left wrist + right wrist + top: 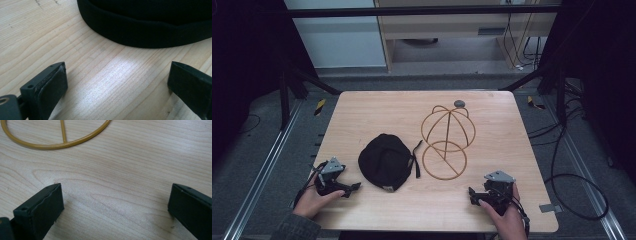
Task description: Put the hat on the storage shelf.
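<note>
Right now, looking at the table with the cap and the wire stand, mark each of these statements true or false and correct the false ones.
1. The black cap sits on top of the wire hat stand. False: it lies on the table to the left of the stand, apart from it.
2. The left gripper has its jaws open with nothing between them. True.
3. The right gripper is clamped on the stand's base ring. False: its jaws are open over bare wood, short of the ring.
4. The stand is gold-coloured wire with a round base. True.
5. A small grey disc lies near the table's far edge, behind the stand. True.
</note>
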